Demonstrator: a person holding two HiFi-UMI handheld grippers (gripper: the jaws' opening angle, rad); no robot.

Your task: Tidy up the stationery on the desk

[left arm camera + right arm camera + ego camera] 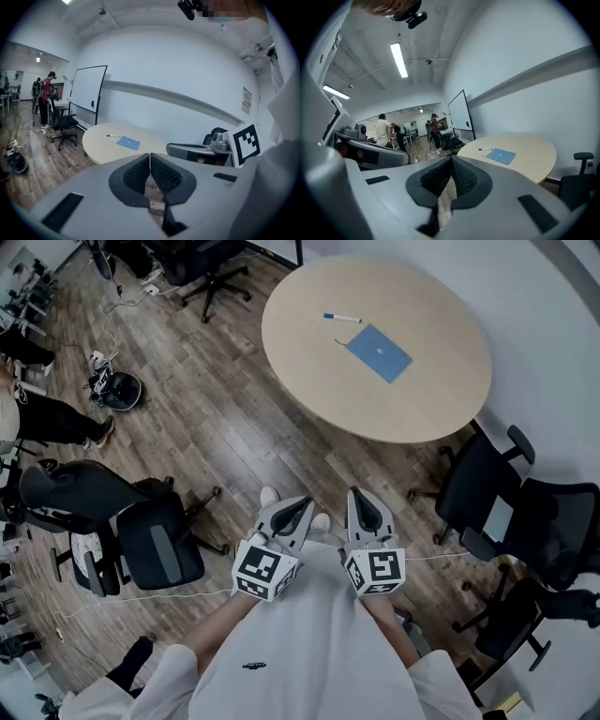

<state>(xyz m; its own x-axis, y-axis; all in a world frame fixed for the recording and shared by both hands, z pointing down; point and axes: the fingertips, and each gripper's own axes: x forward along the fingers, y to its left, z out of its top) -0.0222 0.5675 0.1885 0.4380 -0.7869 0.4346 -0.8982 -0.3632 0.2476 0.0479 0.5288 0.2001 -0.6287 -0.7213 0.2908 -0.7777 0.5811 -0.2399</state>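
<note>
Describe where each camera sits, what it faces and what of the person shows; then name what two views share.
Head view: on the head, facing steeply down at the table; shows shirt, left hand-held gripper, right hand-held gripper.
Left gripper view: on the left hand-held gripper, facing the table past shut jaws; right hand-held gripper alongside.
Right gripper view: on the right hand-held gripper, facing the table past shut jaws.
Shared: notebook and pen.

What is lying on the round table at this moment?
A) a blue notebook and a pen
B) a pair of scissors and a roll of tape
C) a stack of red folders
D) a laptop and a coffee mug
A: the head view shows a blue notebook lying flat on the round table, with a pen close beside it and not touching it.
</note>
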